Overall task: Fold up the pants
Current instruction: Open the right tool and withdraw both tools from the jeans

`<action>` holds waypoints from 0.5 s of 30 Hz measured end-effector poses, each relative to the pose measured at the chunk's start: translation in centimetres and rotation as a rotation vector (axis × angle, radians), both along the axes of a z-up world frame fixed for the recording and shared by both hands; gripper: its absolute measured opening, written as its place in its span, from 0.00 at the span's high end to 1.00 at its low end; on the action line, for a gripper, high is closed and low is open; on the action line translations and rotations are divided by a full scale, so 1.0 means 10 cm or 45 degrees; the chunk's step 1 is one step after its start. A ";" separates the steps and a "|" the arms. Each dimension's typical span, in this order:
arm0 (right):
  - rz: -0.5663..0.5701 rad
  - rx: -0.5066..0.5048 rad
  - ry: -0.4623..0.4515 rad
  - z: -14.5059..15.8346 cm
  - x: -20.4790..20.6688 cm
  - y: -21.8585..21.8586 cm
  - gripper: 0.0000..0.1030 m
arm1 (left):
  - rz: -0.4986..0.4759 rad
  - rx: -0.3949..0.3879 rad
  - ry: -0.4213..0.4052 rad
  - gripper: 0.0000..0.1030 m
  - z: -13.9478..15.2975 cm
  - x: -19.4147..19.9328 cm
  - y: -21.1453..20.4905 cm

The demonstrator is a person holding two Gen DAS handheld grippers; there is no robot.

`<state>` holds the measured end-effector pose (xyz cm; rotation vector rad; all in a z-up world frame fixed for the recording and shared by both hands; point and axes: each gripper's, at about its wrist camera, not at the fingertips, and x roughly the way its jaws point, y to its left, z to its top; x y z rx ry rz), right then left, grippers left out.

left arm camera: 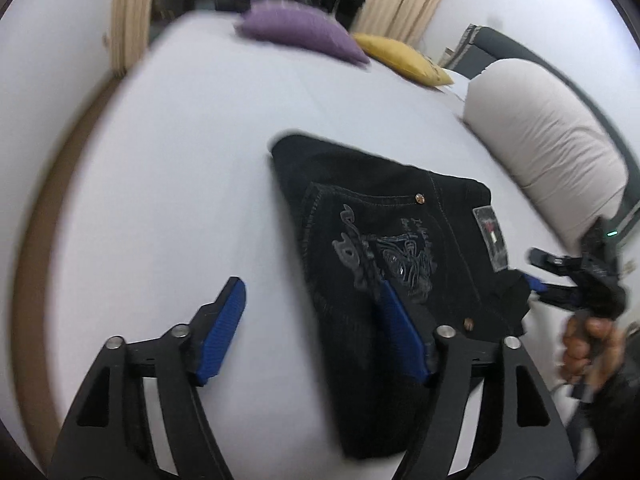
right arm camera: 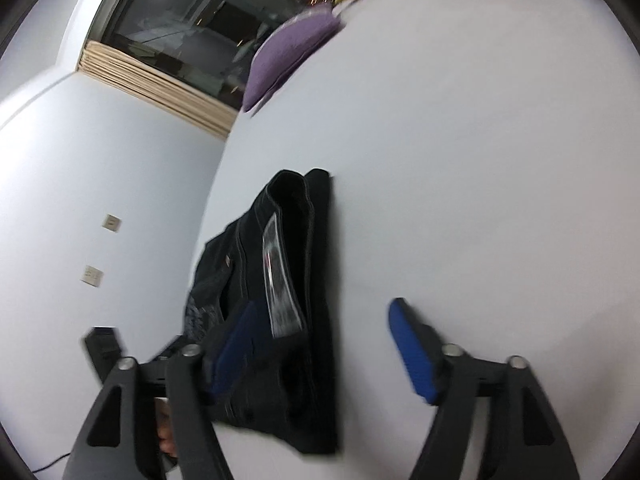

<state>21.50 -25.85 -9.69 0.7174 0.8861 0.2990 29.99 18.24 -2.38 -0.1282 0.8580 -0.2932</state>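
**Soft indoor light, heavy fisheye warp, motion smear throughout**

Both views are evenly and fairly brightly lit by diffuse room light; no hard shadows fall on the pale bed surface (left arm camera: 168, 184). The window (right arm camera: 188, 32) at the upper left of the right wrist view is dark, with small bright glare spots reflected in the glass. The black pants (left arm camera: 360, 240) are so dark that folds barely show, though the plastic tag (right arm camera: 280, 284) catches a sheen. Motion blur smears the purple cushion (left arm camera: 296, 32) along the top of the left wrist view. Straight edges bow strongly toward the rims, and black vignette fills the corners.
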 end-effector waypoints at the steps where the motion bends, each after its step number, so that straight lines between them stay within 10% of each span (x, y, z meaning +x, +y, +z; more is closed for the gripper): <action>1: -0.018 -0.046 -0.004 0.06 -0.11 0.01 0.28 | 0.011 0.046 -0.061 0.29 0.12 -0.15 -0.01; 6: -0.106 -0.287 -0.150 0.52 -0.73 0.17 0.22 | 0.116 0.281 -0.435 0.01 0.87 -0.91 -0.38; 11: -0.212 -0.526 -0.431 1.26 -1.28 0.36 0.03 | 0.278 0.441 -0.793 0.00 1.62 -1.69 -0.59; 15: -0.379 -0.678 -0.723 1.97 -1.70 0.47 0.00 | 0.354 0.401 -0.880 0.00 2.11 -2.14 -0.63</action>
